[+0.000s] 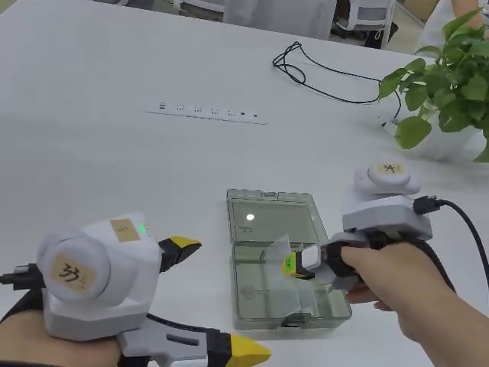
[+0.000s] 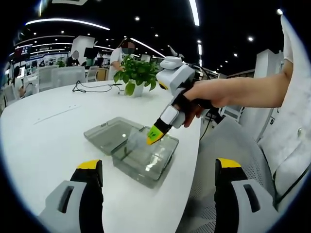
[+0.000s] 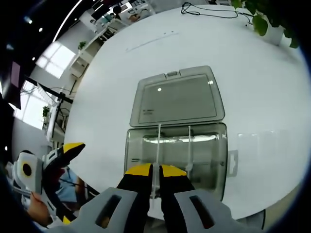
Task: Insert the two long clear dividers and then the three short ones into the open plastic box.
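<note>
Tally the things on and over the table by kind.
plastic box: 1
clear divider: 2
hand-held gripper: 2
power strip: 1
black cable: 1
potted plant: 1
white puck: 1
total: 9

white table (image 1: 92,76) bears open box (image 1: 271,218), power strip (image 1: 206,112), cable (image 1: 276,64), potted plant (image 1: 443,84).

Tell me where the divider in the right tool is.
In the right gripper view, the clear divider is pinched in the right tool, upright over the open box, left of a second divider standing inside.
</note>
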`<state>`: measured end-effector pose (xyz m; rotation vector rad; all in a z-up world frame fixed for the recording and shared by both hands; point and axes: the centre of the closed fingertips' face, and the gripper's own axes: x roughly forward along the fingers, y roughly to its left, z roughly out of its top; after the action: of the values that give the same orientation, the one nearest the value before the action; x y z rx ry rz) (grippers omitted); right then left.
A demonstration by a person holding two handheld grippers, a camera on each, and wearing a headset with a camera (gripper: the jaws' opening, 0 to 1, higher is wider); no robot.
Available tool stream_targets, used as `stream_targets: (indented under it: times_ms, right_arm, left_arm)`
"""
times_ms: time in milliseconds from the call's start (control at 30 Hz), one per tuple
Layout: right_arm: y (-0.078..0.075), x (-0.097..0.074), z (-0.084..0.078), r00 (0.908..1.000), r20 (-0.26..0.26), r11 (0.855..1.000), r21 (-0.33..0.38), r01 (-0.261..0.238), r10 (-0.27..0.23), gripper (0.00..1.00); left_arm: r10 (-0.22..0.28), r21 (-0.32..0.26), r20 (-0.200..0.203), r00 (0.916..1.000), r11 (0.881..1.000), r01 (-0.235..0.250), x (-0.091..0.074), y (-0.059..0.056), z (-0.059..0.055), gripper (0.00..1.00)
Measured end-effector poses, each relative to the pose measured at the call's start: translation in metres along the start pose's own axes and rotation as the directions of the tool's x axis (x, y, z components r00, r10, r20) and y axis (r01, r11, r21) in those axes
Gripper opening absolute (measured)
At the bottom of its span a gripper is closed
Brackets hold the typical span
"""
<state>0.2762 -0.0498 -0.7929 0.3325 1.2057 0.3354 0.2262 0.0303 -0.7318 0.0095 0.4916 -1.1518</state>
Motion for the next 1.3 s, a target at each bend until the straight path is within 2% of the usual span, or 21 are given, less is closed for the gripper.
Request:
stream_targets:
  times_ms: [267,433,767,900,1000,1300]
  right_arm:
    - [0.000,0.002,0.000,0.9999,0.001,1.000,-0.029,0.011,-0.011,0.07]
    - [0.002,0.002,0.001,0.9994,0.001,0.996,-0.078,0.035,-0.035,0.07]
    - [0.004,0.004,0.000,0.9957,-0.001,0.977,-0.191,0.091,-0.093,0.07]
    - [0.006,0.004,0.001,0.9931,0.002,0.962,-0.248,0.114,-0.118,0.07]
    - [0.010,0.007,0.001,0.9930,0.000,0.954,-0.279,0.113,-0.118,0.07]
    - [0.008,0.019,-0.002,0.9981,-0.022,0.967,-0.249,0.050,-0.057,0.09]
  left_arm:
    - [0.000,-0.005,-0.001,1.0000,1.000,0.000,0.001,-0.001,0.000,0.98]
    - [0.001,-0.010,-0.004,1.0000,1.000,-0.001,0.000,-0.001,-0.001,0.97]
    - [0.006,-0.018,-0.004,1.0000,1.000,-0.006,0.000,-0.001,-0.002,0.97]
    - [0.008,-0.023,-0.004,1.0000,1.000,-0.008,0.000,-0.001,-0.003,0.97]
    - [0.007,-0.024,-0.006,1.0000,1.000,-0.007,0.000,-0.001,-0.003,0.97]
    - [0.007,-0.021,-0.010,0.9999,1.000,-0.007,0.001,0.000,-0.002,0.97]
